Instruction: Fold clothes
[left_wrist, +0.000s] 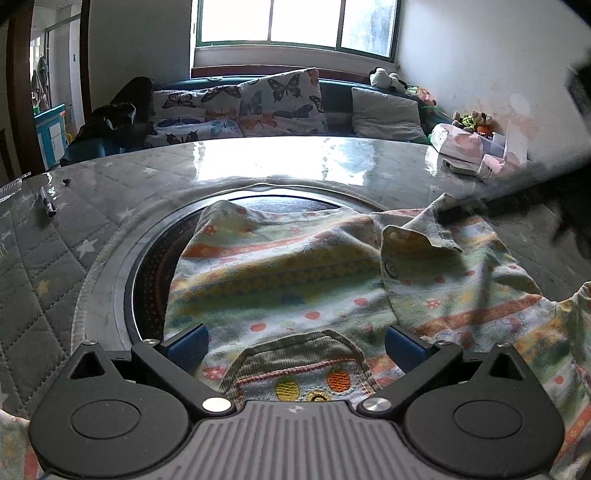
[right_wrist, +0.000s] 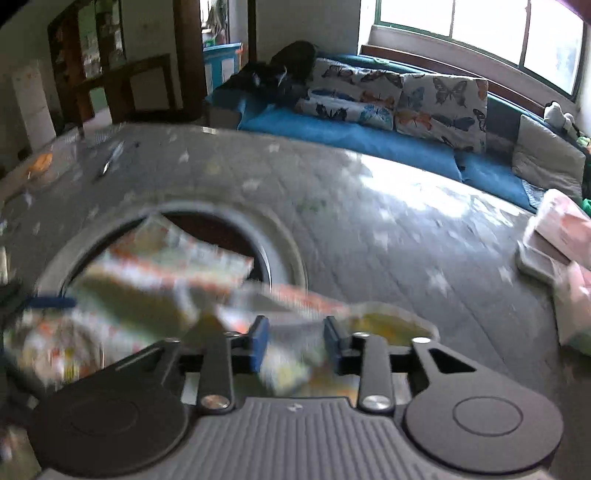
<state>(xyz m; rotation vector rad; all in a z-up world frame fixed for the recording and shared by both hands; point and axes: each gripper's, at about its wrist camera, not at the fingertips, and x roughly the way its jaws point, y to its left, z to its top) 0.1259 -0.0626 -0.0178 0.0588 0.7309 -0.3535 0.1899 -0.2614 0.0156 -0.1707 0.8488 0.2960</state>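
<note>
A small patterned baby garment (left_wrist: 295, 280) with stripes, dots and snap buttons lies over the round black inset of the table. My left gripper (left_wrist: 295, 345) is open, its blue pads (left_wrist: 188, 345) on either side of the garment's embroidered collar patch (left_wrist: 295, 369). In the left wrist view the other gripper shows as a dark blur (left_wrist: 491, 201) at a lifted corner of the cloth. My right gripper (right_wrist: 295, 341) has its jaws partly apart with garment fabric (right_wrist: 284, 354) between the pads; the view is motion-blurred, so the grip is unclear.
The table has a grey quilted star cover (left_wrist: 48, 266) and a round black inset (left_wrist: 151, 266). A pen (left_wrist: 48, 203) lies at far left. Tissue packs and boxes (left_wrist: 461, 144) sit at far right. A sofa with butterfly cushions (left_wrist: 273, 99) stands behind.
</note>
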